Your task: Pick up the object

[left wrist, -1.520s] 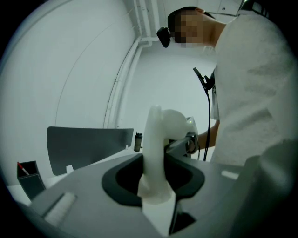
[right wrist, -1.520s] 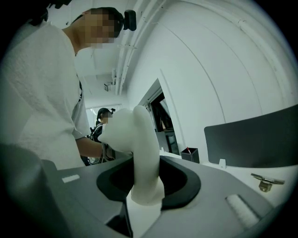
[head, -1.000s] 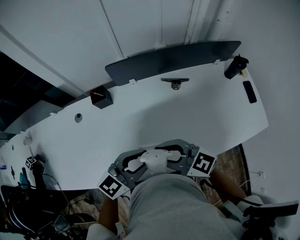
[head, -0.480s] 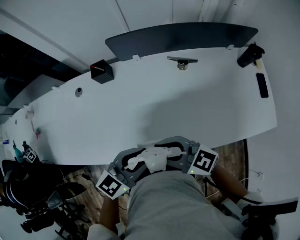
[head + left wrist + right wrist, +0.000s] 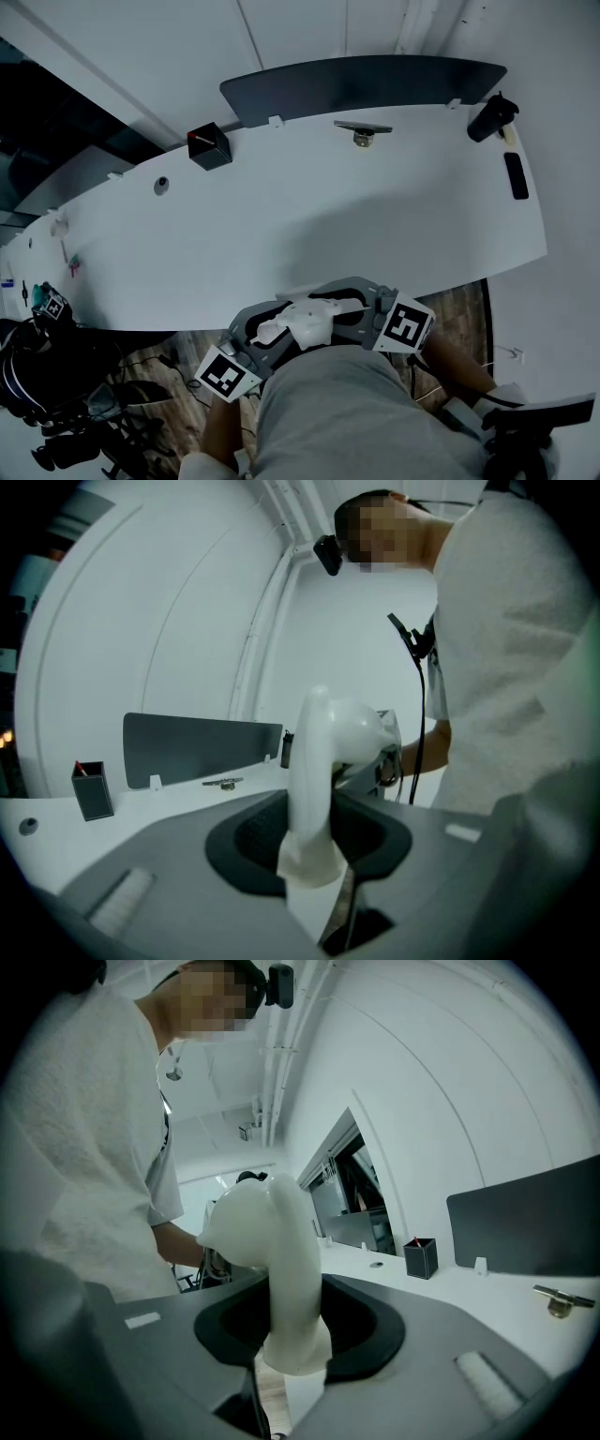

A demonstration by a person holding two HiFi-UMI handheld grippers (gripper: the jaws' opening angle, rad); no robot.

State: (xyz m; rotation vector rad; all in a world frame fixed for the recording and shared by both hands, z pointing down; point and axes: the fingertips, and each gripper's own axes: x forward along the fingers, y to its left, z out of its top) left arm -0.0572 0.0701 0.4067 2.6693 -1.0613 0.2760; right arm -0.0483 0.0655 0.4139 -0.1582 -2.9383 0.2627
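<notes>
Both grippers grip one white object, close in to the body!
The left gripper (image 5: pixel 265 330) and right gripper (image 5: pixel 330 305) face each other, each with jaws half closed and pressing on the white curved object (image 5: pixel 305 322) between them, over the near edge of the white table (image 5: pixel 309 225); a black pen box (image 5: pixel 209 146) stands far ahead.
</notes>
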